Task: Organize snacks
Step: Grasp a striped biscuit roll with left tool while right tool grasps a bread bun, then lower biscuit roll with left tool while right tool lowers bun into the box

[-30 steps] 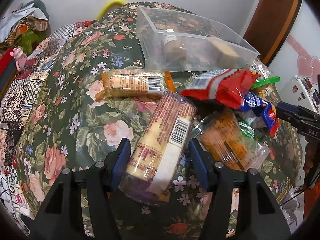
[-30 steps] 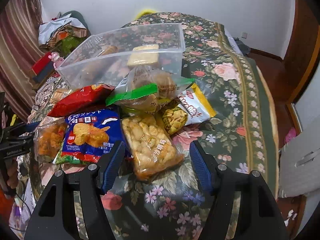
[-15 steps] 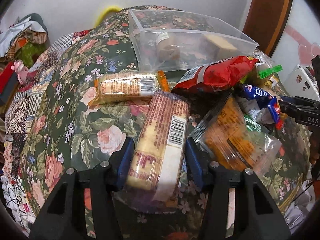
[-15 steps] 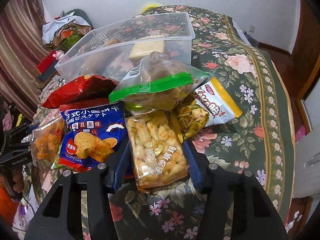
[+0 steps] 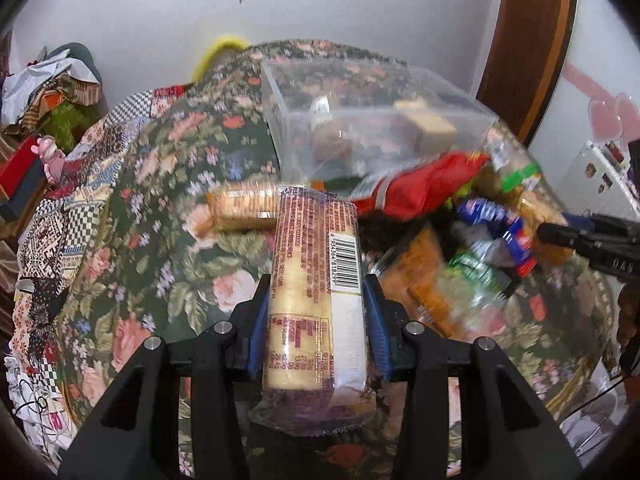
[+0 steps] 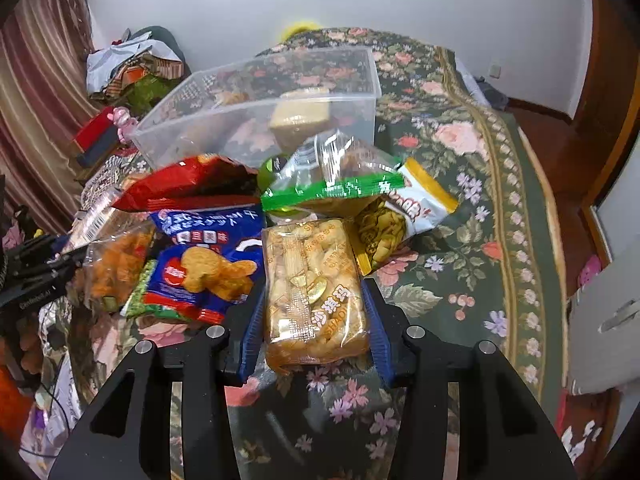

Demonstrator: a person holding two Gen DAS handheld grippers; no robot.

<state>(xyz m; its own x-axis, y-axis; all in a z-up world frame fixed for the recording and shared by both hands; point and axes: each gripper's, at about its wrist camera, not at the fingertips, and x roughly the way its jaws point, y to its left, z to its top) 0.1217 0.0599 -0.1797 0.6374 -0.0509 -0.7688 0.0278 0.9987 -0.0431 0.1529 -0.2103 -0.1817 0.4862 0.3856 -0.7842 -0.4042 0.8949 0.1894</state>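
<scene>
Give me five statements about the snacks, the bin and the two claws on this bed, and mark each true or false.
1. The left claw is shut on a long biscuit pack. True.
2. The right claw is open with nothing between its pads. False: it grips a clear bag of puffed snacks.
3. The clear plastic bin is empty. False: a few snacks already lie in it.
4. A red bag lies in front of the bin. True.
5. The blue cookie bag is inside the bin. False: it lies on the floral bedspread among the snack pile.
</scene>
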